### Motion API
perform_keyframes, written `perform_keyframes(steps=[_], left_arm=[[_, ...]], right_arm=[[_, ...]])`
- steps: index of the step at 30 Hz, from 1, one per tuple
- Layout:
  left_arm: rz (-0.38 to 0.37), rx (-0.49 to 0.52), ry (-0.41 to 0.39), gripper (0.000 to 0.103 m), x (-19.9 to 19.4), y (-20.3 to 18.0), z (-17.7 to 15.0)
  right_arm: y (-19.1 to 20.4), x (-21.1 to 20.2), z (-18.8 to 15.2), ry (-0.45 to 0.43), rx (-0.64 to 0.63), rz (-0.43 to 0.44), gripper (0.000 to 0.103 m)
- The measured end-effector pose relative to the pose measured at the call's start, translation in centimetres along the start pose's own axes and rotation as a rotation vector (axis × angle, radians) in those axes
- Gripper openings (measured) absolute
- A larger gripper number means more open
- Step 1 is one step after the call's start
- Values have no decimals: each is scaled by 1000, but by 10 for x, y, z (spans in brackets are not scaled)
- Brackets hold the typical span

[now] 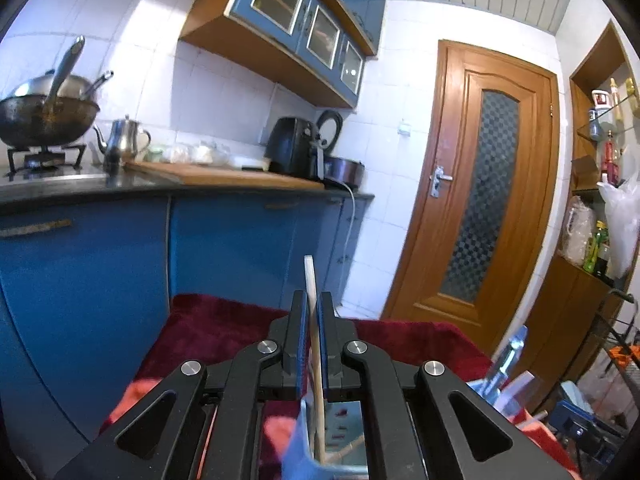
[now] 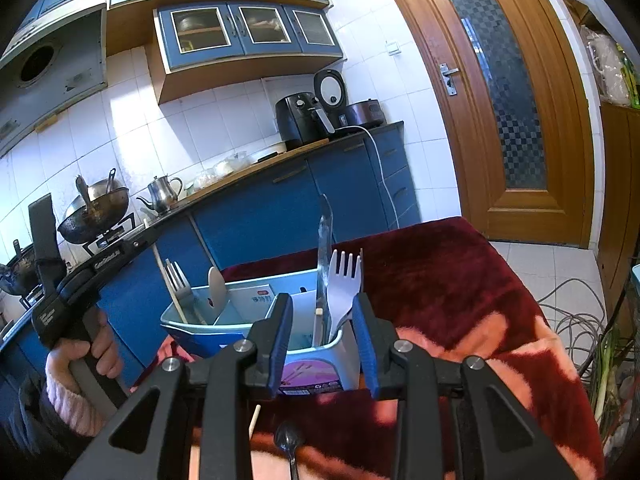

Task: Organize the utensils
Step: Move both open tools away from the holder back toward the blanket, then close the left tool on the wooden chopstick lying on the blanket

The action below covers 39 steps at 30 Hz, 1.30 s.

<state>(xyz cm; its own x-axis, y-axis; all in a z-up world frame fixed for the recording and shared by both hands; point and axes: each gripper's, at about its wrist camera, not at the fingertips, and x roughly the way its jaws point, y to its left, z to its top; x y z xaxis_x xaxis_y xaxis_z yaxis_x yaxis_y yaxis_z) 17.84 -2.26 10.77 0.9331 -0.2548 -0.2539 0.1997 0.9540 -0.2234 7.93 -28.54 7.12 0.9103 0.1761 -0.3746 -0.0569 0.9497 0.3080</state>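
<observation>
My left gripper (image 1: 313, 300) is shut on a pale wooden chopstick (image 1: 310, 280) that stands upright between its blue pads, its lower end inside the utensil caddy (image 1: 344, 424). In the right wrist view the light blue caddy (image 2: 240, 320) sits on the red blanket, holding a white plastic fork (image 2: 344, 284), a knife (image 2: 324, 240), a grey fork (image 2: 180, 280), a white spoon (image 2: 217, 284) and the chopstick (image 2: 168, 284). My right gripper (image 2: 323, 304) is open and empty, its jaws on either side of the caddy's near end. A metal spoon (image 2: 289, 442) and another chopstick (image 2: 254, 420) lie on the blanket below it.
A red blanket (image 2: 440, 280) covers the table. The left gripper body and the hand holding it (image 2: 80, 320) are at left. Blue kitchen cabinets (image 2: 280, 208), a wok on the stove (image 2: 94, 212), a kettle (image 2: 162, 192) and a wooden door (image 2: 508, 100) stand behind. Cables (image 2: 576, 320) lie on the floor at right.
</observation>
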Motion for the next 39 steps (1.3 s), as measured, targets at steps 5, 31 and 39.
perform_keyframes(steps=[5,31,39], left_arm=[[-27,-44,31,11,-9,8,-2],[-69,6,257,11,-81,-14,-39],[-87,34,355,11,-77,-30,-66]], right_arm=[[2,-6,-2,-5,3,-1,34],[4,-57,-26,7,32,-35,38],[-6,-64,-42,42,46,-68,40]])
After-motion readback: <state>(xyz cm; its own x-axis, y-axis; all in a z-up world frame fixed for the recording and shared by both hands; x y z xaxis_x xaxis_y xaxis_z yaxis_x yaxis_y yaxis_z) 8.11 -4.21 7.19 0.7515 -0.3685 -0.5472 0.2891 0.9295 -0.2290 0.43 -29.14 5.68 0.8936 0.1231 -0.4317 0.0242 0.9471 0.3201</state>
